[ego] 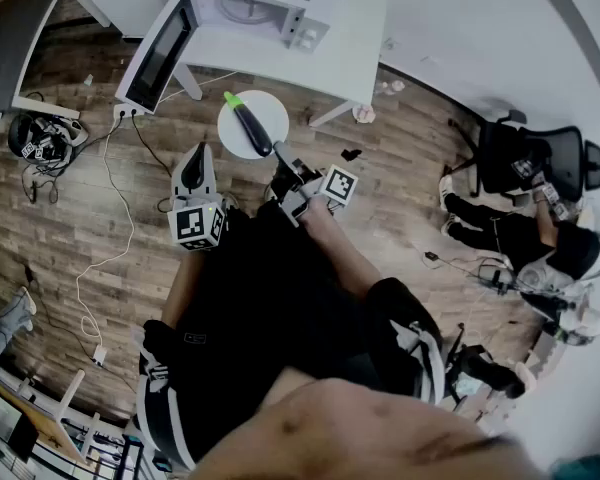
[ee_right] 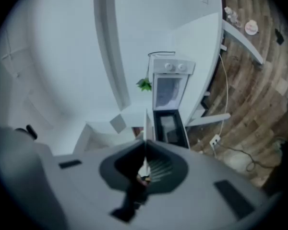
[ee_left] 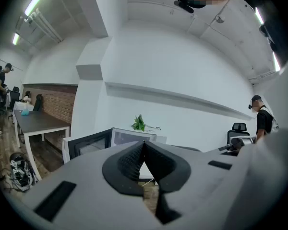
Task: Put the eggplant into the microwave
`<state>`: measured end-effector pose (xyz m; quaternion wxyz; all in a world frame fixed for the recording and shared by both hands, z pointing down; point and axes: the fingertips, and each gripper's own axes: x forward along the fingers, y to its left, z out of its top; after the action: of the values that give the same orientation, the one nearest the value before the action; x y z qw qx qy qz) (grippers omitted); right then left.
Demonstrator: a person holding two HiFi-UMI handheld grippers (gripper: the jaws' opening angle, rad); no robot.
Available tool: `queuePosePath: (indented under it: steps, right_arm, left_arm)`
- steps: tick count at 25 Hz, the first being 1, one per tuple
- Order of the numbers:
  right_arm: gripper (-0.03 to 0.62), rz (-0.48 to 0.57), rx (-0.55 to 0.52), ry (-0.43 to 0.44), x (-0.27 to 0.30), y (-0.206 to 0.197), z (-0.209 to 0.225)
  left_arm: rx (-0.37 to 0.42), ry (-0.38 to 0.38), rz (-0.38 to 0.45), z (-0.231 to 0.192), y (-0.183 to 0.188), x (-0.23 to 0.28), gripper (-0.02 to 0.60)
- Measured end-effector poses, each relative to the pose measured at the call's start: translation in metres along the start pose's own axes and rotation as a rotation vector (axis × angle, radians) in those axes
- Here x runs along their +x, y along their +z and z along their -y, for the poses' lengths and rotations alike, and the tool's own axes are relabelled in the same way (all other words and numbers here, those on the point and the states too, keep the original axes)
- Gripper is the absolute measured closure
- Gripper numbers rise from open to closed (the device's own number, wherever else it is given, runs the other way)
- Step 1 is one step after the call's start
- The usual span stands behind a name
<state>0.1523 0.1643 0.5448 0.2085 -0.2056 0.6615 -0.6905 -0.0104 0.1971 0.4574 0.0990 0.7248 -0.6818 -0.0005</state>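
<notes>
Eggplant (ego: 252,126) on white disc (ego: 276,112), seen only overhead; left claw (ee_left: 144,143) clenched; right claw (ee_right: 145,143) clenched, view blurred.

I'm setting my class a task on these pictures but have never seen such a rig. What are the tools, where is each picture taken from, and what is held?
There is no robot: a person holds a two-jaw gripper in each hand. The head view looks down from a camera on the person's head. The two gripper views come from cameras riding on the grippers, looking along their jaws. The right gripper is shut on the rim of a white plate, and an eggplant lies on it. The left gripper is shut and empty. Ahead, a microwave stands on a white table, door open.
</notes>
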Motion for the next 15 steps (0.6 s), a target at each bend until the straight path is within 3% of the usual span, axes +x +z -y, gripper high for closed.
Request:
queuePosePath:
  steps: [15]
  right_arm:
    - [0.557,-0.001,0.032,-0.009,-0.011,-0.002,0.008]
  left_arm:
    - [0.0,-0.016,-0.013,0.014,-0.005,-0.002,0.549]
